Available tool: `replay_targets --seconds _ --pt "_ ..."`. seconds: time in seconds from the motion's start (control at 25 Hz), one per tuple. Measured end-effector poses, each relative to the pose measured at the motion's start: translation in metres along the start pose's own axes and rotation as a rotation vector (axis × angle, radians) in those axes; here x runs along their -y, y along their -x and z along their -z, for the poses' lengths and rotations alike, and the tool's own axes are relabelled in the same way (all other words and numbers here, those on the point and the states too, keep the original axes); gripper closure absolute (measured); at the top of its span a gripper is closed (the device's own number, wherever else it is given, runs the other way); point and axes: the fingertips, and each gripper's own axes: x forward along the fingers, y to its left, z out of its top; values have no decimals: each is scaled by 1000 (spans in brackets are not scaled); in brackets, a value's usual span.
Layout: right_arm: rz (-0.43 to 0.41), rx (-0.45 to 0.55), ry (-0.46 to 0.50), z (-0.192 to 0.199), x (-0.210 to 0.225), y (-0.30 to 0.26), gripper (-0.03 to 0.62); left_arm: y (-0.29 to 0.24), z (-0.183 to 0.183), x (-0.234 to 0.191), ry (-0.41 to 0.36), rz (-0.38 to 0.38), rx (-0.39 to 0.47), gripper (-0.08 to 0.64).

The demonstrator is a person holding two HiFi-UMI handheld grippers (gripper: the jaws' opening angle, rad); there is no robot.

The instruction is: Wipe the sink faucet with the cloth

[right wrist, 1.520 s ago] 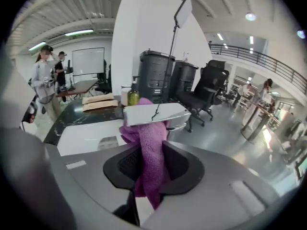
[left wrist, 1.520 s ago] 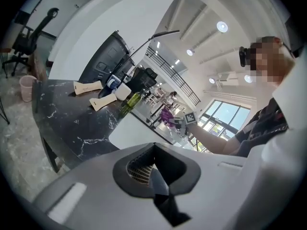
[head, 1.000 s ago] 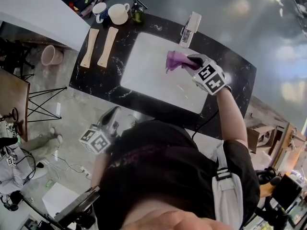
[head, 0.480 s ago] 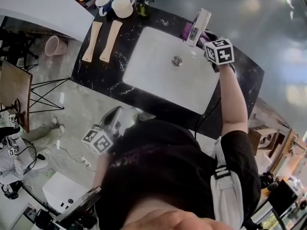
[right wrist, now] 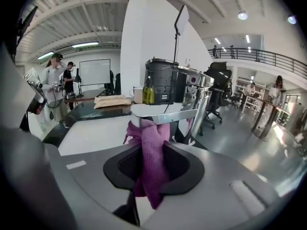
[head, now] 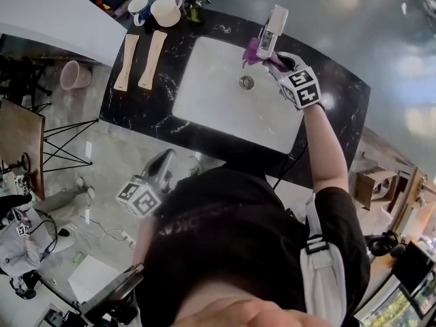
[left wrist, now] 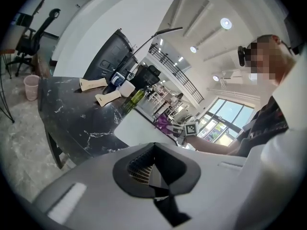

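The right tongs (right wrist: 149,171) are clamped on the purple cloth (right wrist: 152,143). Its bunched end touches the faucet (right wrist: 169,115) spout just ahead of them, over the sink (head: 218,107). The left tongs (left wrist: 152,174) are closed on nothing, with the desk (head: 136,111) well ahead of them.

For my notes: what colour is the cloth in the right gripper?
Purple; the cloth shows best in the right gripper view.

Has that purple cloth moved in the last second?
Yes. The purple cloth, clamped in the right gripper, has gone from over the middle of the sink basin up to the faucet at its far rim.
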Motion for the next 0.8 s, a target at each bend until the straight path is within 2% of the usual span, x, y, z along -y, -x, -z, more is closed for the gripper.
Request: replay_targets --seconds 0.16,0.28,0.4,0.48,0.56,0.6,0.68,0.8 --pt "33 13 -65 3 -39 27 488 9 -9 -1 -36 84 -23 560" --pt "43 57 -164 2 -72 48 488 19 -16 -4 -68 155 -46 560" --pt "82 110 -330 4 -104 79 488 30 -18 -3 -111 238 -83 560" --pt "139 141 -491 15 -122 105 488 39 -14 -1 -136 291 -113 560" --pt "208 163 -644 34 -140 130 488 50 -7 -2 -149 331 -137 560" --pt "253 162 -690 46 -148 143 488 55 -2 -3 -152 349 -152 560" --pt "387 116 -710 80 -160 173 488 61 12 -2 -155 393 -196 560" --pt "638 -18 -682 138 -166 230 488 68 33 4 -160 472 -282 560"
